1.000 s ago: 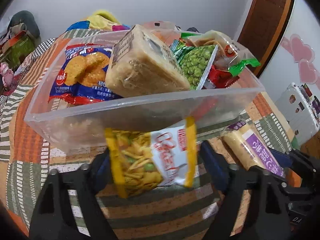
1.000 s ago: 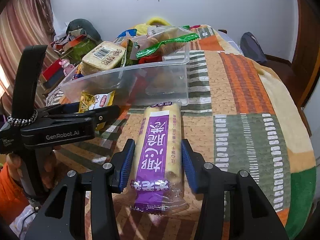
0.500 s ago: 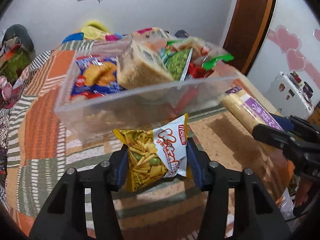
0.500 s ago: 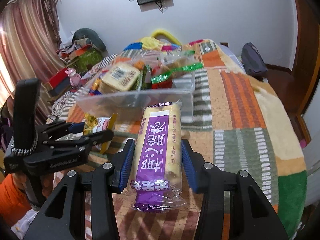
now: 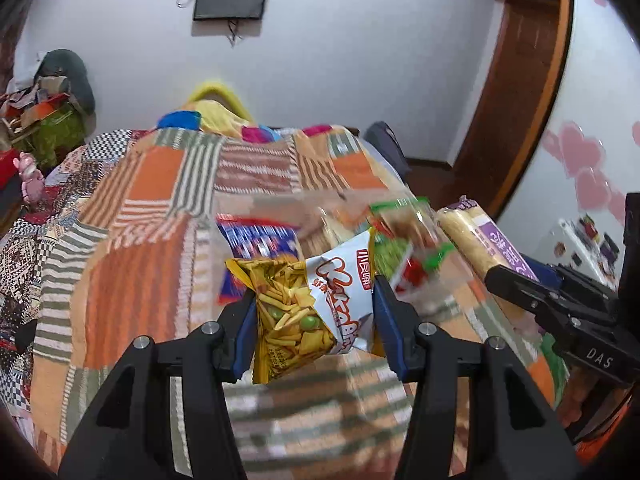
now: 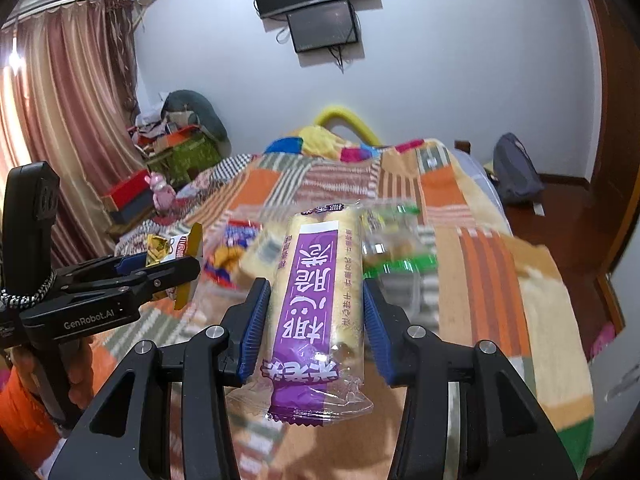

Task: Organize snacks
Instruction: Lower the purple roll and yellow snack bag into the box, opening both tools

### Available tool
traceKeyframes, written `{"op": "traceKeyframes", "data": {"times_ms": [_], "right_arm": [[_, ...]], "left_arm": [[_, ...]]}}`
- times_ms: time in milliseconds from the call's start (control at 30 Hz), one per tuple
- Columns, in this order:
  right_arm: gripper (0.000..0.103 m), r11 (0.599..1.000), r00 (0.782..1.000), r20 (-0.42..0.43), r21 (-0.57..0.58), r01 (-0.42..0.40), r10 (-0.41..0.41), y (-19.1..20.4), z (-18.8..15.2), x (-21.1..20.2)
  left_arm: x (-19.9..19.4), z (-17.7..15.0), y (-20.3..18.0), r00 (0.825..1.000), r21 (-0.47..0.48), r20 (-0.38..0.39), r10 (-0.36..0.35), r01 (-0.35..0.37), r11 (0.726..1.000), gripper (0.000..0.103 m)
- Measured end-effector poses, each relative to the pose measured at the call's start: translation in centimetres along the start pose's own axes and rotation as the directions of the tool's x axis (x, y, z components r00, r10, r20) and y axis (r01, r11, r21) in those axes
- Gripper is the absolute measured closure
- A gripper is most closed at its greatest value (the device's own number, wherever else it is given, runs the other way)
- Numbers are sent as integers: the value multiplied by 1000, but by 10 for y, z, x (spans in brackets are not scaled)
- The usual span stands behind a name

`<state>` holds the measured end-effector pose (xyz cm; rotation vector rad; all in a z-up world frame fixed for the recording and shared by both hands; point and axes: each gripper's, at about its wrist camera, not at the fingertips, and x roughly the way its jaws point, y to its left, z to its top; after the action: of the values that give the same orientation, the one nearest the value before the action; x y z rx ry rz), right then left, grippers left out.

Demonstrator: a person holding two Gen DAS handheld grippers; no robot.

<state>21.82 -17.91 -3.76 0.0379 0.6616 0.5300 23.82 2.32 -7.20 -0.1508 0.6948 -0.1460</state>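
Two grippers, one snack pack each.
Left gripper (image 5: 314, 316) clamps one yellow snack bag (image 5: 308, 312) at lower centre; right gripper (image 6: 314, 320) clamps one purple-labelled pack (image 6: 316, 300).

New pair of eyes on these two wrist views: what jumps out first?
Each gripper carries a snack clear of the bed: the left gripper pinches a yellow-and-white crinkly snack bag, and the right gripper clamps a long pale wafer pack with a purple label. Just beyond both, blurred, sits the clear plastic bin packed with more snacks on the orange-and-green patchwork quilt.
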Motion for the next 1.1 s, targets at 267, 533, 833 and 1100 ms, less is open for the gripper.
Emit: {"op": "traceKeyframes", "data": {"times_ms": [267,533,833,1100], "right_arm": [[60,1000,1000,3,-12,-7,7,4,26,41],[60,1000,997,-73,7,4,-3,-1,25,84],[58,1000,994,-108,5,19,-19,-3,21,85],[48,999,997,-69,-11,35,-36,0,26,54]], "left_arm": [[39,32,18,999,-39,-3,38,-38,999,51],[81,35,29,996,-39,-61,63,-65,997,50],[92,34,31,994,-33,-93,60,-64,997,39],[62,34,25,996,-16,-62,63,-64,998,37]]}}
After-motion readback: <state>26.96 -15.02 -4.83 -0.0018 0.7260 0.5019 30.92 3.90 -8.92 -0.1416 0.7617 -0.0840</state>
